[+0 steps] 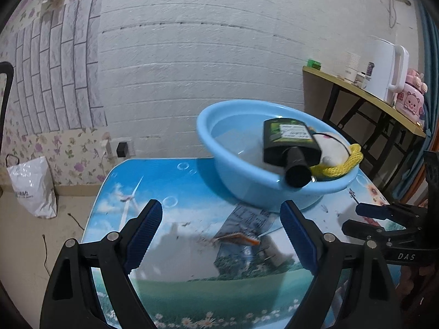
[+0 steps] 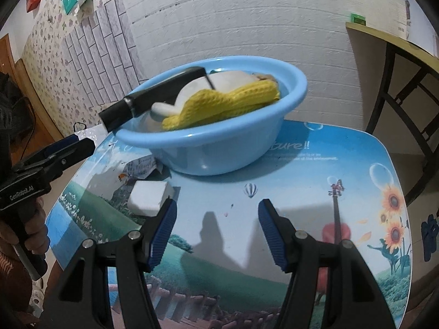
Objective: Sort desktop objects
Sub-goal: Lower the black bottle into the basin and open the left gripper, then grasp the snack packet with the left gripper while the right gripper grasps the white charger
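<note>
Basin (image 2: 208, 148) at table's (image 2: 315, 192) far edge holds bottle (image 2: 153, 98), yellow knit (image 2: 227, 101). Left gripper (image 1: 222, 235) gapes empty over sachet (image 1: 241, 230); right gripper (image 2: 216, 233) empty, eraser (image 2: 149, 197) beside. Next: close on sachet, judged.

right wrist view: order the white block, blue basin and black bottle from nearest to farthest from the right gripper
1. white block, on the table just beside the right gripper's left finger.
2. blue basin, straight ahead, further back on the table.
3. black bottle, lying in the basin, its cap sticking out over the left rim.
</note>
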Demonstrator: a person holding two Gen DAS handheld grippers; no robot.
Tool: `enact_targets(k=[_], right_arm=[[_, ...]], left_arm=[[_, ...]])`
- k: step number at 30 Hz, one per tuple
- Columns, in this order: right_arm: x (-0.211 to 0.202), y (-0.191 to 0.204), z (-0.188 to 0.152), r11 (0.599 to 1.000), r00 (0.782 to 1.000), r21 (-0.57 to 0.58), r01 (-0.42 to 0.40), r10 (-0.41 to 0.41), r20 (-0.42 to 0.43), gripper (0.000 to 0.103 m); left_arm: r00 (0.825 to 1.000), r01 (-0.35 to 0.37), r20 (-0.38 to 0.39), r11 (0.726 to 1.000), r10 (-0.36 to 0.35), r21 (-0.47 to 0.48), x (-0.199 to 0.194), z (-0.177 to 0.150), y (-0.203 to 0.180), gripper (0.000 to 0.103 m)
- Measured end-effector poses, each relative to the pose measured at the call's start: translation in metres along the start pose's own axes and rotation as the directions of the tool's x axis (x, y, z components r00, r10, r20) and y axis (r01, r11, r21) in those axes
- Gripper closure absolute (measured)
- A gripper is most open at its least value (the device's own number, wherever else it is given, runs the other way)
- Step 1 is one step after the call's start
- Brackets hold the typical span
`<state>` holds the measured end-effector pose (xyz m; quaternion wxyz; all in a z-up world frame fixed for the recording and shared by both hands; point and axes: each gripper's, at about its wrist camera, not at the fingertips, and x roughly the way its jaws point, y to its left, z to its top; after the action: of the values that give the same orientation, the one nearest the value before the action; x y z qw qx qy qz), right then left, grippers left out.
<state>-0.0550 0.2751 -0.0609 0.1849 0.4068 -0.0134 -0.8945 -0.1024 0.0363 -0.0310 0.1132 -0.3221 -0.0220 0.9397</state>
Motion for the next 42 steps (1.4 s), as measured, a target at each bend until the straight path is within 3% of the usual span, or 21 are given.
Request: enact_targets(k=[10,18,27,31,38,41,42], right_arm=[[0.008,0.012,-0.005,1.0,0.999,-0.016,0.003,-0.003,-0.038,0.041],[0.016,0.026,-0.004,0.999,0.998,-0.04,-0.019,0.017,-0.055,0.041],[0.026,0.032,-0.005,0.998,0.997,-0.052,-0.034,0.03,-0.075,0.042],[0.028,0.029,-0.004,0.999,0.997,-0.043,-0.028,0.025,-0.076,0.042],[0.033,0.029,0.001,0.999,0.997,-0.037,-0.033,0.03,-0.073,0.041],[0.035,0.03,0.002,0.998,0.996,-0.042,-0.038,0.035,-0.077,0.042],[0.036,0.032,0.003,0.998,0.996,-0.046,-0.04,0.036,-0.079,0.041]], left_arm=[[0.999,-0.014,-0.038,0.999,0.013,-0.043,0.006,-0.017,0.022,0.015],[0.997,0.011,-0.08,0.998,-0.016,-0.055,0.016,-0.025,0.029,0.015],[0.987,0.082,-0.145,0.992,-0.067,0.1,0.042,-0.026,0.002,0.015],[0.96,0.136,-0.258,0.986,-0.108,0.094,0.063,-0.023,-0.003,0.015],[0.967,0.114,-0.242,0.983,-0.077,0.146,0.07,-0.012,-0.003,0.015],[0.961,0.137,-0.263,0.975,-0.088,0.174,0.075,-0.011,-0.005,0.016],[0.957,0.15,-0.274,0.971,-0.095,0.188,0.077,-0.012,-0.007,0.02]])
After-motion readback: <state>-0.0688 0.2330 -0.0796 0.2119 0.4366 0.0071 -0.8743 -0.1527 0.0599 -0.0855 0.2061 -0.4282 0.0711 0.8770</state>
